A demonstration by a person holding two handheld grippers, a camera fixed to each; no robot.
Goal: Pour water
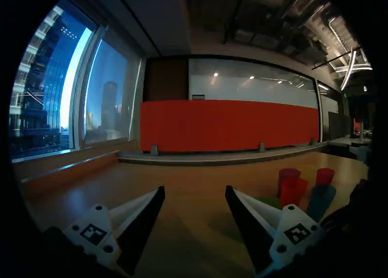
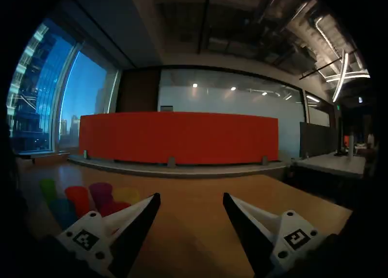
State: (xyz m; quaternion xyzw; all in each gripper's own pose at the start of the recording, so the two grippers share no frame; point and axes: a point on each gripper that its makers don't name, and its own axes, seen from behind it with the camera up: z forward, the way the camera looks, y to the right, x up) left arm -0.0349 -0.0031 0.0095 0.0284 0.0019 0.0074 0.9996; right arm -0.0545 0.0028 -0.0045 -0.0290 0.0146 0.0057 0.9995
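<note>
Left claw [image 1: 195,187] apart, empty; right claw [image 2: 191,194] apart, empty; six coloured cups [image 2: 77,195] clustered on table [image 2: 228,181].

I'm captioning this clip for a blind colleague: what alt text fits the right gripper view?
An open tool hovers over a wooden table, holding nothing. A cluster of coloured cups stands at lower left; a red panel and tall windows lie behind.
</note>
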